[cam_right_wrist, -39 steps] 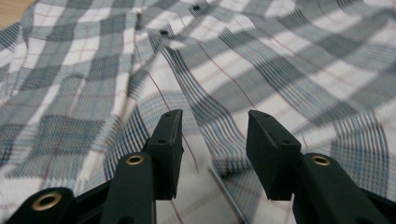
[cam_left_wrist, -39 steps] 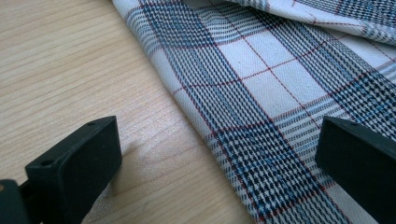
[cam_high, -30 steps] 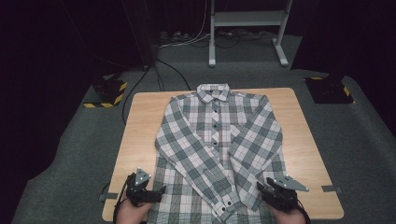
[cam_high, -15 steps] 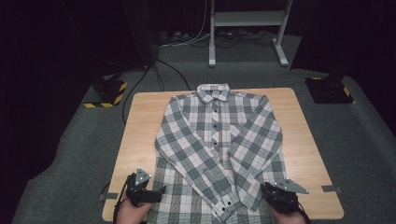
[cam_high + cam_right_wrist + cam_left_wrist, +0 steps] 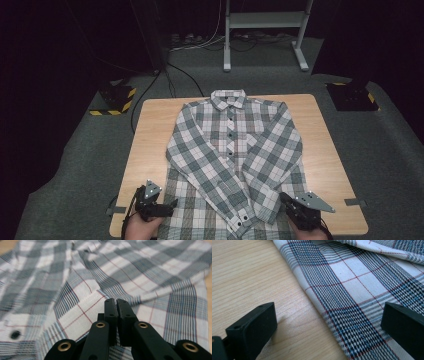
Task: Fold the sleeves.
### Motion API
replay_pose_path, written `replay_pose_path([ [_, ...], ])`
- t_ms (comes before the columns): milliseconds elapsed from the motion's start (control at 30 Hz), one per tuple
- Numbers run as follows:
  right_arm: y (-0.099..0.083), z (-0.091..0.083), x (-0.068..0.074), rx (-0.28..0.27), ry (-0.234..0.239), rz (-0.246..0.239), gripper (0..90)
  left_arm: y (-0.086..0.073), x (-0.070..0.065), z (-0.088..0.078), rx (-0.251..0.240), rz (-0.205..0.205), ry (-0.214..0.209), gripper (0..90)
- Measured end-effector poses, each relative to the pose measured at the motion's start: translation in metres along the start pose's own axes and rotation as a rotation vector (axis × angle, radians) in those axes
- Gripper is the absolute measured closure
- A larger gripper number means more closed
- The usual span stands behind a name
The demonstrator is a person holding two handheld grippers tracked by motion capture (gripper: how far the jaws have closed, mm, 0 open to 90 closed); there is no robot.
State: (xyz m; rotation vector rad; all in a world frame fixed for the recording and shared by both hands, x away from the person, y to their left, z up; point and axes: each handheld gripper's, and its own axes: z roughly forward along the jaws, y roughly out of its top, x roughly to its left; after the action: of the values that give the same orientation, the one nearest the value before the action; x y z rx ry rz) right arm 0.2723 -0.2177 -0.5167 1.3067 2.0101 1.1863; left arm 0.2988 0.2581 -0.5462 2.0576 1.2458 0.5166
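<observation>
Plaid shirt (image 5: 235, 160) lies flat on wooden table (image 5: 150, 130); left gripper (image 5: 327, 325) spread wide over the hem; right gripper (image 5: 116, 302) just closed, pinching shirt fabric.

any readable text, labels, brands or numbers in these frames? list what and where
None to read.
Plaid shirt: no label or print in sight, only buttons.
Wooden table: bare, no markings.
Floor blocks: yellow-black hazard stripes, no words.
Both tools: plain black, no lettering visible.
</observation>
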Motion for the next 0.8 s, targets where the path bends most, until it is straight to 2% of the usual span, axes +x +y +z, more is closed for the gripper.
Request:
replay_pose_path([
  [33,0.006,-0.003,0.005,-0.023,0.008,-0.013,86.1,0.000,0.000,0.000,0.000,-0.001,0.001,0.6],
  [100,0.008,-0.004,0.007,-0.032,0.016,-0.017,86.1,0.000,0.000,0.000,0.000,-0.001,0.001,0.5],
  [233,0.020,-0.007,0.021,-0.067,0.055,-0.046,86.0,0.000,0.000,0.000,0.001,-0.001,0.003,0.5],
  [267,0.020,-0.007,0.021,-0.067,0.055,-0.046,86.0,0.000,0.000,0.000,0.001,-0.001,0.003,0.5],
  [500,0.039,-0.001,0.052,-0.091,0.120,-0.110,85.7,0.000,0.000,0.000,0.000,-0.001,-0.001,0.6],
  [533,0.039,-0.001,0.052,-0.091,0.120,-0.110,85.7,0.000,0.000,0.000,0.000,-0.001,-0.001,0.6],
  [633,0.046,0.006,0.072,-0.090,0.160,-0.153,85.5,0.000,0.000,0.000,0.000,0.000,-0.003,0.6],
  [667,0.046,0.006,0.072,-0.090,0.160,-0.153,85.5,0.000,0.000,0.000,0.000,0.000,-0.003,0.6],
  [700,0.048,0.007,0.078,-0.089,0.173,-0.164,85.4,0.000,0.000,0.000,0.001,0.000,-0.002,0.6],
  [733,0.051,0.011,0.089,-0.088,0.196,-0.186,85.4,0.000,0.000,0.000,0.001,0.000,-0.002,0.6],
  [767,0.051,0.011,0.089,-0.088,0.196,-0.186,85.4,0.000,0.000,0.000,0.001,0.000,-0.002,0.6],
  [800,0.053,0.014,0.100,-0.087,0.220,-0.209,85.3,0.000,0.000,0.000,0.001,0.001,-0.002,0.5],
])
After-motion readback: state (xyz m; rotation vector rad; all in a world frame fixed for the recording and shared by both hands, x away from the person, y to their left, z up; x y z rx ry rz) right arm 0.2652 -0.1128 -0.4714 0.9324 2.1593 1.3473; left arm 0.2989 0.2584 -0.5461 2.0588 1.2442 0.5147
